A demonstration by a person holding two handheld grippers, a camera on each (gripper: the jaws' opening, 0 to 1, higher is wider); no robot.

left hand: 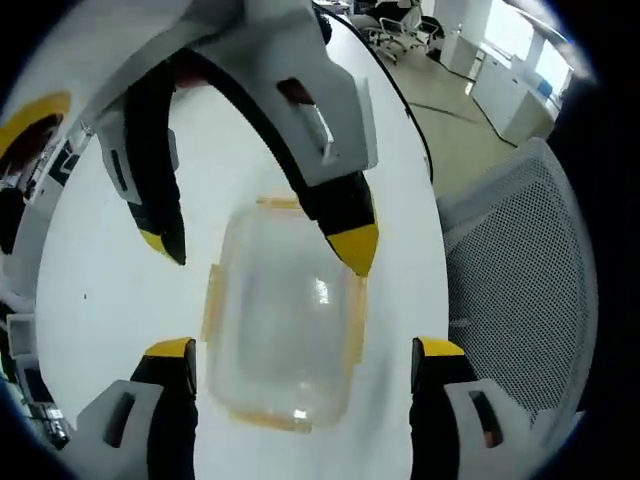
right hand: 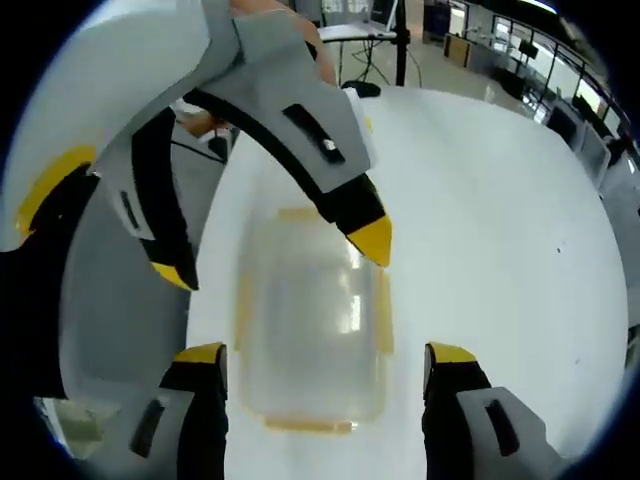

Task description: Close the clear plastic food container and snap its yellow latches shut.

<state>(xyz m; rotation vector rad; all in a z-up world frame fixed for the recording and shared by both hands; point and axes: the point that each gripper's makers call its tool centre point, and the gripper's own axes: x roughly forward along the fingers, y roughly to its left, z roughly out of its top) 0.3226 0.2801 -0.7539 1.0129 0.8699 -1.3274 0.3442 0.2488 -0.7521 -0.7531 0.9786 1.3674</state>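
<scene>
A clear plastic food container point(left hand: 283, 315) lay flat on a white round table point(left hand: 120, 300), its lid seated on top and its yellow latches point(left hand: 213, 305) running along its edges, as two hand-held grippers met above it from opposite sides. In the left gripper view, the left gripper point(left hand: 305, 352) stood with its jaws spread wide, one yellow-tipped jaw off each long side of the container and neither touching it. The right gripper point(left hand: 265, 245) reached in from beyond the container's far end, its jaws also parted wide; one yellow tip hung over the container's far corner, though whether it touched the lid could not be told, and the other tip hovered over bare table beside the container. The right gripper view showed the same meeting from the other end: the container point(right hand: 310, 320), blurred, sat between the wide-spread jaws of the right gripper point(right hand: 325, 355), with the left gripper point(right hand: 275, 255) arching over the container's far end, open and holding nothing. The yellow latches point(right hand: 385, 315) showed as soft bands along the container's sides; whether they were snapped down could not be told. A white mesh-backed chair point(left hand: 520, 270) stood just past the table edge nearest the container, and office chairs point(left hand: 400, 25) stood well beyond it.
</scene>
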